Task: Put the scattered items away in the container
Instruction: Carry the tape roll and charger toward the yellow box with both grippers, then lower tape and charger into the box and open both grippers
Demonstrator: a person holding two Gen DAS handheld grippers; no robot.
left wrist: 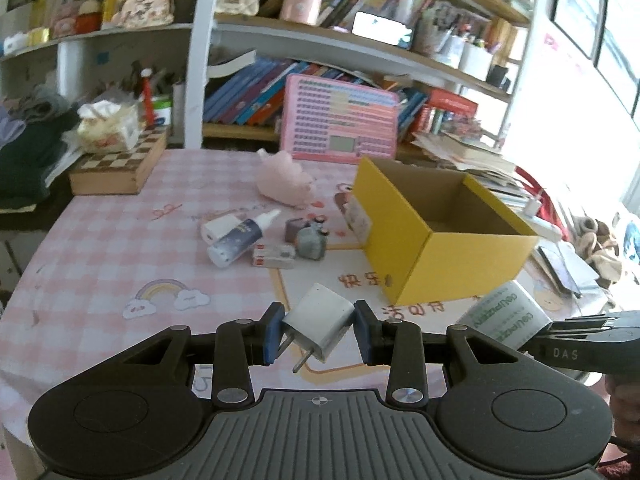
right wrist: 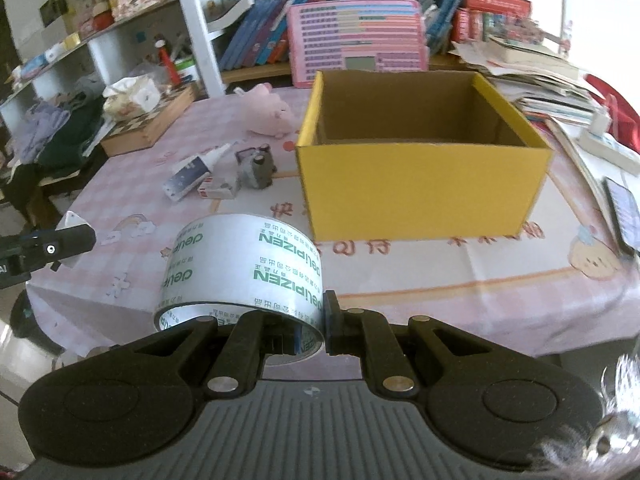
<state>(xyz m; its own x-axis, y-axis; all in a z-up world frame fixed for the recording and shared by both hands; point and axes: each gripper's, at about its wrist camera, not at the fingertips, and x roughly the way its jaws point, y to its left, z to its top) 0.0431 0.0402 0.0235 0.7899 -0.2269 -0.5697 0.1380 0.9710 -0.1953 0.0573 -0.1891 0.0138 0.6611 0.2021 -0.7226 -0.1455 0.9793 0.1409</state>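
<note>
My left gripper (left wrist: 319,330) is shut on a white plug charger (left wrist: 320,324), held above the pink checked tablecloth (left wrist: 100,248), prongs pointing down-left. My right gripper (right wrist: 304,330) is shut on the wall of a white tape roll (right wrist: 248,268) with green lettering; the roll also shows in the left wrist view (left wrist: 504,320). The open yellow cardboard box (right wrist: 420,192) stands ahead of both grippers and looks empty. On the cloth left of the box lie a small dropper bottle (left wrist: 240,240), a white-and-red packet (left wrist: 274,257), a grey toy (left wrist: 311,242) and a pink plush (left wrist: 284,178).
A chessboard box (left wrist: 120,168) with a tissue pack sits at the back left. A pink keyboard toy (left wrist: 340,118) leans against the bookshelf behind. Stacked papers and books (right wrist: 536,76) lie right of the box, with a phone (right wrist: 622,216) at the right edge.
</note>
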